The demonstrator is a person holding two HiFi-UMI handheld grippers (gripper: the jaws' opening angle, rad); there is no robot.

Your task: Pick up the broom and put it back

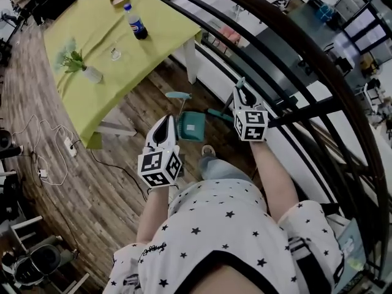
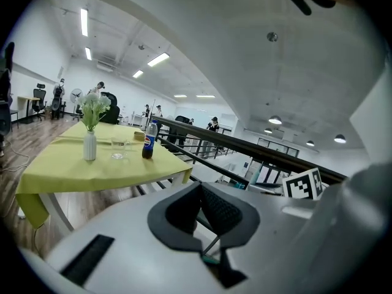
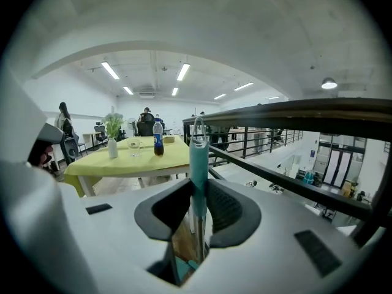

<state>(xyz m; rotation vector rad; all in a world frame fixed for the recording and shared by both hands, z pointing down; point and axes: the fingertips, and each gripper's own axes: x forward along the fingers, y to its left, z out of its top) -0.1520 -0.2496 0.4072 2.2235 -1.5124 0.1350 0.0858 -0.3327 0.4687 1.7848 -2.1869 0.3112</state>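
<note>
Broom stood upright in the right gripper, whose pads pinched the teal grip just below the metal hanging loop at its top. Through the gap under the jaws, the shaft ran down toward the wooden floor. The right forearm reached forward and slightly down, close alongside the dark railing. The left gripper was held out level with it on the person's other side, well apart from the broom, with its jaws pressed together at the tips and nothing between them.

The railing's curved bars closed off the right side, just beside the right gripper, so the room for moving lay to the left and ahead over the floor. A teal dustpan stood on the floor between the two grippers, just ahead of the person's feet. Beyond it was a table under a yellow-green cloth, its near corner and white leg close to the dustpan. On it stood a dark bottle, a glass and a vase of greenery, all well back from the near edge. Cables trailed over the floor at the far left.
</note>
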